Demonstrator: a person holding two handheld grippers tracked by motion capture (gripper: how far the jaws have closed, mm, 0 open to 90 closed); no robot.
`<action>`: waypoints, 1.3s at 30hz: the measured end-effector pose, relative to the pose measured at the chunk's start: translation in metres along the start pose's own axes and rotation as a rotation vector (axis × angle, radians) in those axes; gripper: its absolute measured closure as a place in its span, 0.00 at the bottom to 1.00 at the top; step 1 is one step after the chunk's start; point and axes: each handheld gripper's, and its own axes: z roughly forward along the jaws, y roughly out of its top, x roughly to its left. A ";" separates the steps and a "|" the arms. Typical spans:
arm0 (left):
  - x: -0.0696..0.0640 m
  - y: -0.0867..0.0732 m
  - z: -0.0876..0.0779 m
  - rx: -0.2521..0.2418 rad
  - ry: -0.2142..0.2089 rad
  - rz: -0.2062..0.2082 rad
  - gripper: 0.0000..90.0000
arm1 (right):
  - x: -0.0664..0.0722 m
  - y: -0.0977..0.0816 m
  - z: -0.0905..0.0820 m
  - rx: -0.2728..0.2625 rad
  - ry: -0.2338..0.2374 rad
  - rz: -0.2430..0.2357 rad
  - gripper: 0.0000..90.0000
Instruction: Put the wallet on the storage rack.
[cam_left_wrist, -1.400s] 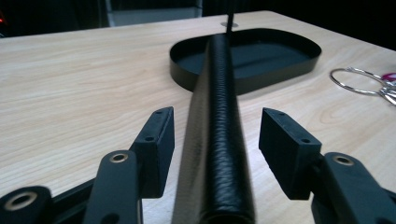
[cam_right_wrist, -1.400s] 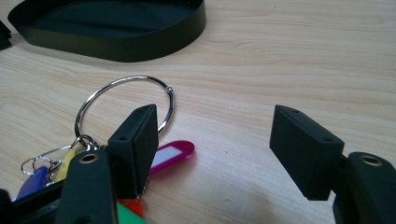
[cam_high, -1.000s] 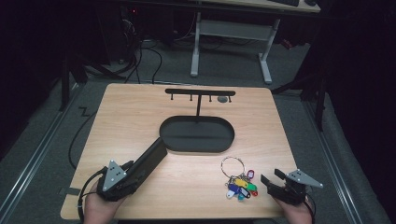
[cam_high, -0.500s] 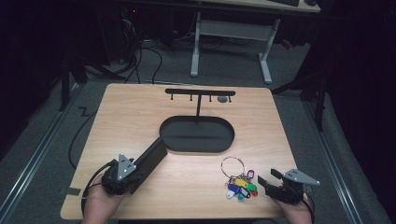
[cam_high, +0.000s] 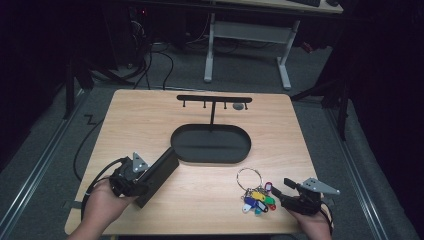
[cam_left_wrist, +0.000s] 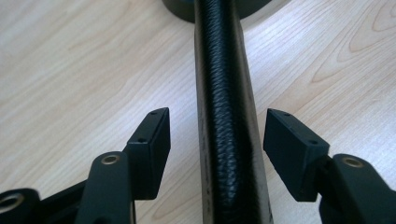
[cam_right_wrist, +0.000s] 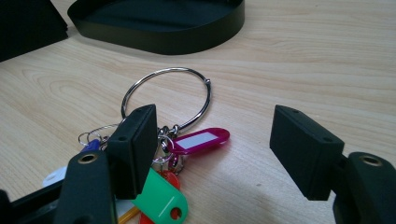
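A long black textured case (cam_high: 162, 167) lies slantwise on the wooden table, its far end against the black oval tray (cam_high: 210, 160). My left gripper (cam_high: 142, 179) straddles the case's near end. In the left gripper view the case (cam_left_wrist: 224, 70) runs between the jaws of the left gripper (cam_left_wrist: 217, 116). Those jaws have just been opening, and both pads stand clear of the case. A steel key ring (cam_high: 248, 177) with several coloured tags (cam_high: 257, 200) lies at front right. My right gripper (cam_high: 280, 187) is open just right of it, and the magenta tag (cam_right_wrist: 201, 140) lies between the jaws of the right gripper (cam_right_wrist: 212, 112), untouched.
A black T-shaped rack (cam_high: 214, 98) with small hooks rises from the tray's far side, with a small grey round thing (cam_high: 239, 106) under its right end. The tray wall (cam_right_wrist: 163, 44) stands beyond the key ring. A cable trails off the table's left front edge.
The left hand has moved along the case toward the tray and lifted a little, and its jaws have widened. The right gripper and the keys have stayed put.
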 end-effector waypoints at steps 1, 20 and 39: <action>0.001 0.001 0.000 0.008 -0.008 -0.003 0.47 | 0.000 -0.001 0.001 0.005 0.003 0.006 0.37; -0.003 0.021 0.014 0.164 -0.060 0.040 0.74 | 0.005 -0.004 0.001 0.016 0.018 0.012 0.37; -0.011 0.029 0.023 0.191 -0.048 0.147 0.81 | 0.002 -0.005 0.001 0.017 0.024 0.024 0.37</action>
